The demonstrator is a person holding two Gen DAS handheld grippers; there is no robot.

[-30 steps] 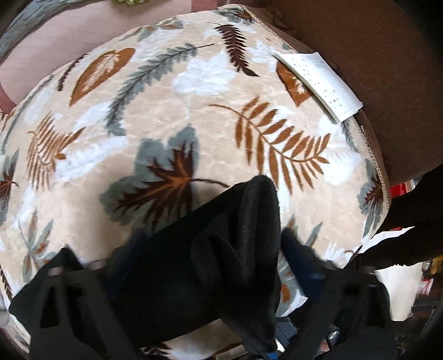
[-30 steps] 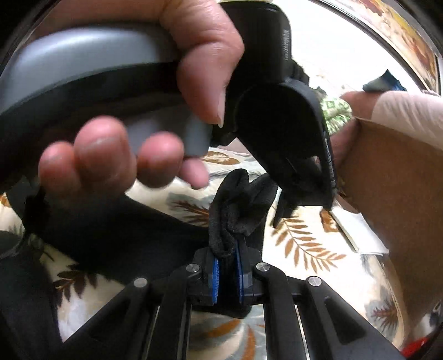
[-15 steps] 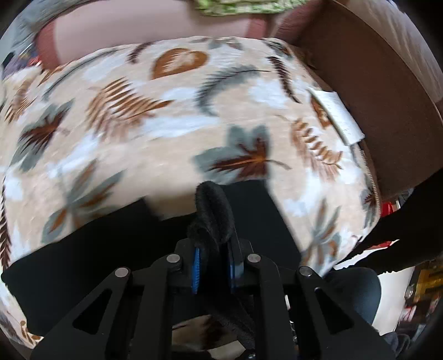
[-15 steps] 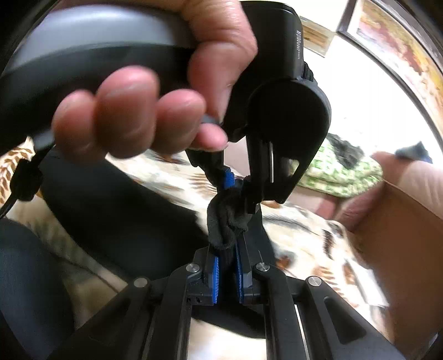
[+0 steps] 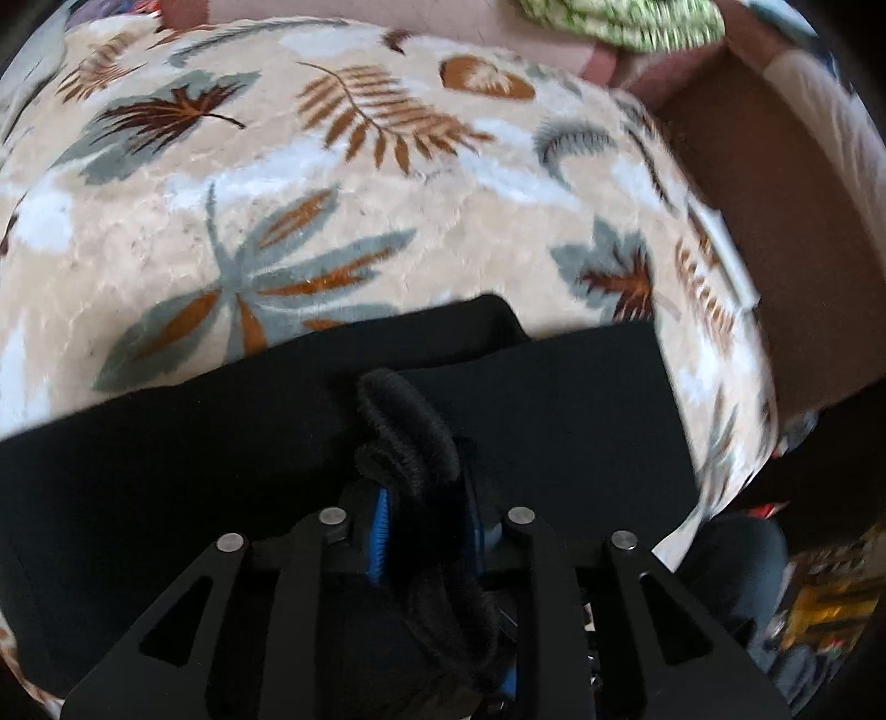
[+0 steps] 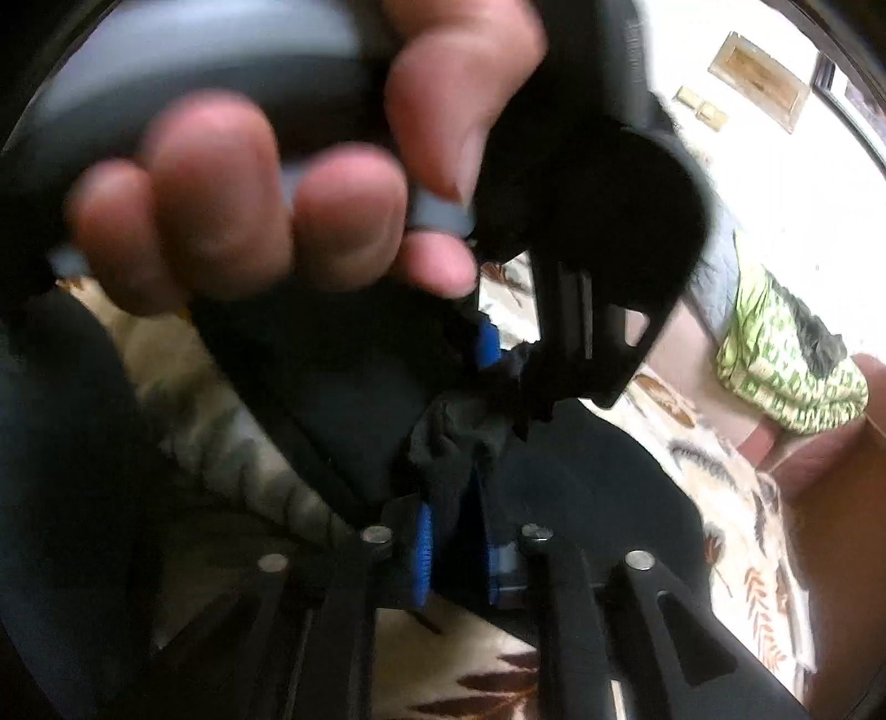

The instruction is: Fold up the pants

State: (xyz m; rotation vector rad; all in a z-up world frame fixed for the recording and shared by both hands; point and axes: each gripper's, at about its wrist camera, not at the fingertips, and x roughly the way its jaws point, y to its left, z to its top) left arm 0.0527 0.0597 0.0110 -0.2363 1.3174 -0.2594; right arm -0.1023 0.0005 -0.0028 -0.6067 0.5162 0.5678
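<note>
Across the near edge of the blanket [image 5: 332,221] your pants [image 5: 581,399] lie flat in a black band, out to the right edge. Your left gripper [image 5: 423,526] is clamped on a bunched-up fold of them, blue pads pinching the fabric. Same deal with your right gripper [image 6: 454,548], squeezed on a wad of pants [image 6: 454,437], with your left hand [image 6: 266,205] looming right in front of it. Green cloth [image 5: 620,22] sits past the far edge.
</note>
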